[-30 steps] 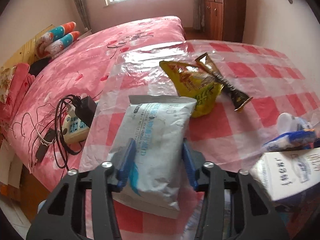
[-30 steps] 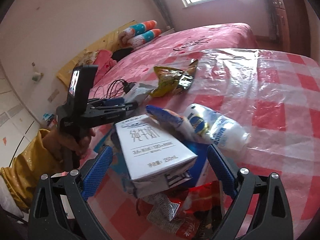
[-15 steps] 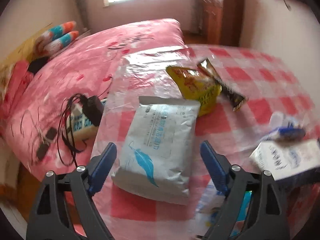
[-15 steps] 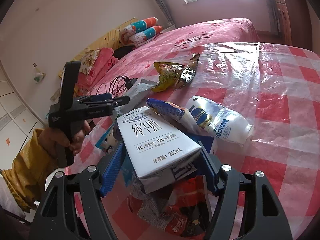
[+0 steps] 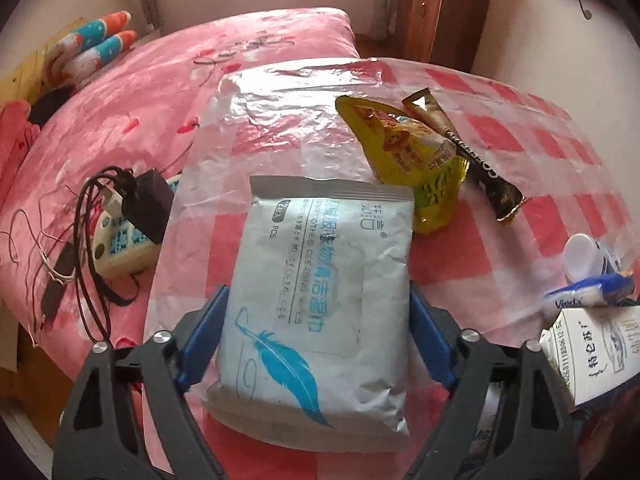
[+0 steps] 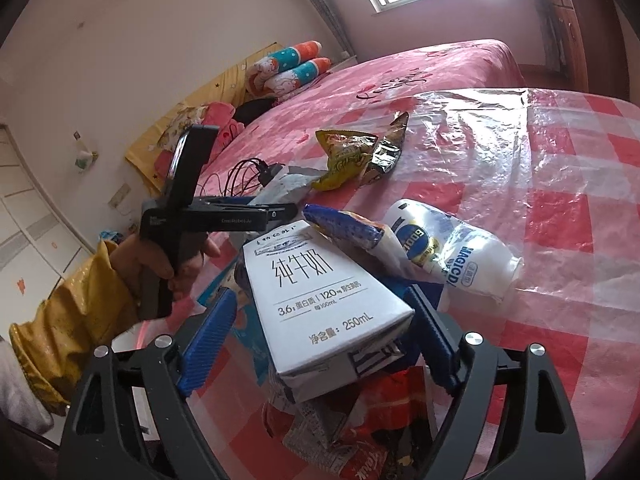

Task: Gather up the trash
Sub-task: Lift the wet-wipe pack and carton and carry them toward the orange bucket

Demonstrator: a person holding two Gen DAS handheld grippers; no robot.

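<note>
A grey-white wipes pack [image 5: 320, 288] with a blue feather lies flat on the plastic-covered red checked table [image 5: 540, 216]. My left gripper [image 5: 318, 332] straddles its near half. The jaws are closing, pads at the pack's edges, and the pack is not squeezed. Behind it lie a yellow snack bag [image 5: 408, 152] and a dark stick sachet [image 5: 468, 152]. My right gripper [image 6: 320, 336] brackets a white milk carton [image 6: 320, 292] resting on a red wrapper [image 6: 384, 408]. Its jaws are opening, with a gap at the left pad. A blue-white tissue wrapper [image 6: 348, 232] and a white bottle [image 6: 452, 256] lie just beyond.
A pink bed [image 5: 240, 60] adjoins the table's far and left sides. A power strip with a black charger and tangled cables [image 5: 128, 224] lies on the bed near the table edge. A wooden cabinet [image 5: 440, 12] stands at the back. A hand in a yellow sleeve [image 6: 80, 312] holds the left gripper.
The left gripper let go of the wipes pack, spread wide, shifted slightly, and now narrows around it again. The right gripper's jaws narrowed toward the carton, then widened; it stayed in place.
</note>
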